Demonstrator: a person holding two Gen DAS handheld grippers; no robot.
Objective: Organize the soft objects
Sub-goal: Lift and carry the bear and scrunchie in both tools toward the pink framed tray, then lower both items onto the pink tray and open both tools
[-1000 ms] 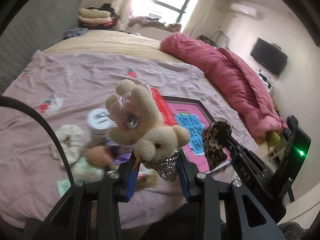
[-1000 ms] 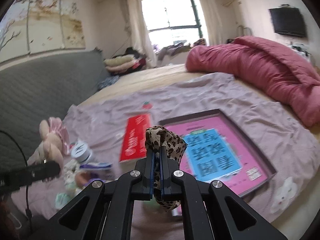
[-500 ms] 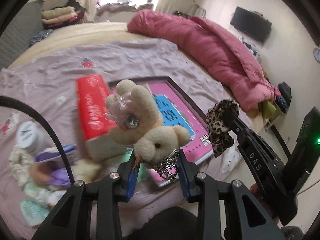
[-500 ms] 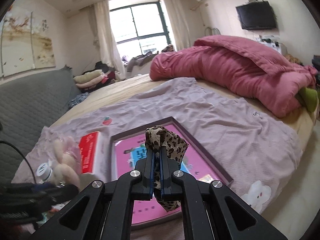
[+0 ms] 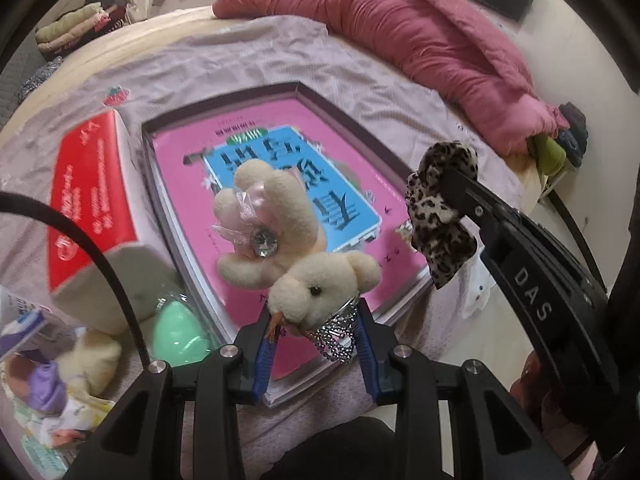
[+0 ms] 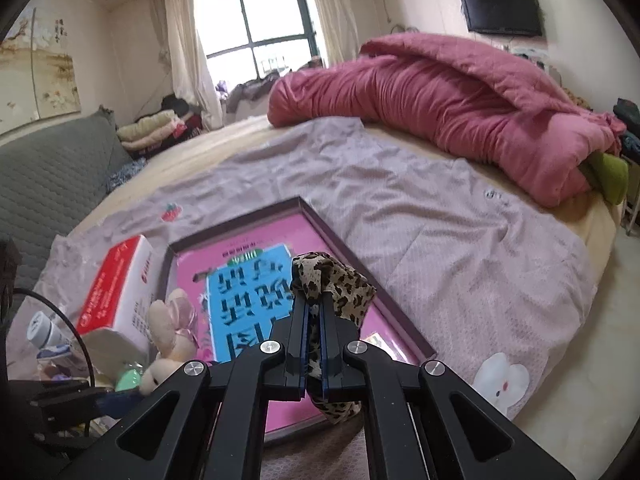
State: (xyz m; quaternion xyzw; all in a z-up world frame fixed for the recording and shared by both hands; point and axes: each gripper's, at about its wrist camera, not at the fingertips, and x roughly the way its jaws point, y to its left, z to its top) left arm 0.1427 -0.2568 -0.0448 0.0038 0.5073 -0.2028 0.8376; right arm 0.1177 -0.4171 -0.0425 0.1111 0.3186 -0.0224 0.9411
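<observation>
Plush fabric is in both grippers at this moment, so both holds must stay gentle but sure. The left gripper (image 5: 316, 334) has its jaws closed around the head and silver crown of the bunny (image 5: 280, 240), which hangs in the air above the near part of the pink box (image 5: 192, 152). The right gripper (image 6: 315, 330) has its jaws nearly together, pinching the leopard scrunchie (image 6: 340, 284) above the same box, toward its right edge. I judge that the step is to place both soft things inside the box. To do it well, each gripper should go low over the pink floor before it opens, because a light toy can bounce or roll over the rim. The bunny should land away from the left rim, where the red carton (image 5: 88, 196) leans close. The scrunchie may cling to the pads, so the jaws should open wide and lift straight up.
</observation>
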